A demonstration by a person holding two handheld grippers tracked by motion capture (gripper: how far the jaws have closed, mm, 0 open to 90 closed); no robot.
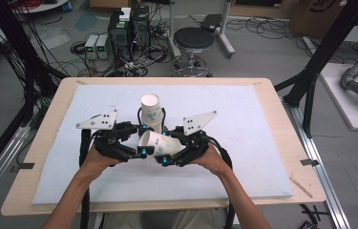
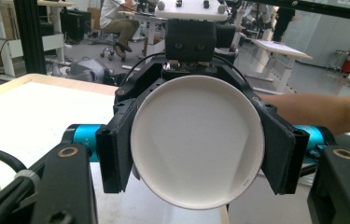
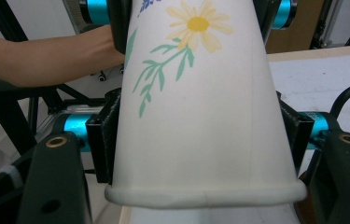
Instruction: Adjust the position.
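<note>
A white paper cup (image 1: 160, 144) printed with a yellow flower and green leaves lies on its side in the air just above the white mat, held between both grippers. My left gripper (image 1: 143, 139) is shut on its base end, and in the left gripper view the round base (image 2: 196, 149) faces the camera between the black pads (image 2: 114, 154). My right gripper (image 1: 167, 147) is shut near the rolled lip (image 3: 200, 193), its pads (image 3: 102, 144) pressing the cup's wall (image 3: 196, 107). A second flowered cup (image 1: 151, 109) stands upside down on the mat just behind the grippers.
The white mat (image 1: 253, 143) covers most of the wooden table (image 1: 272, 88). Beyond the far edge stand a black stool (image 1: 193, 40), computer boxes (image 1: 129, 28) and loose cables on the floor. Black frame posts (image 1: 320, 62) rise at the right.
</note>
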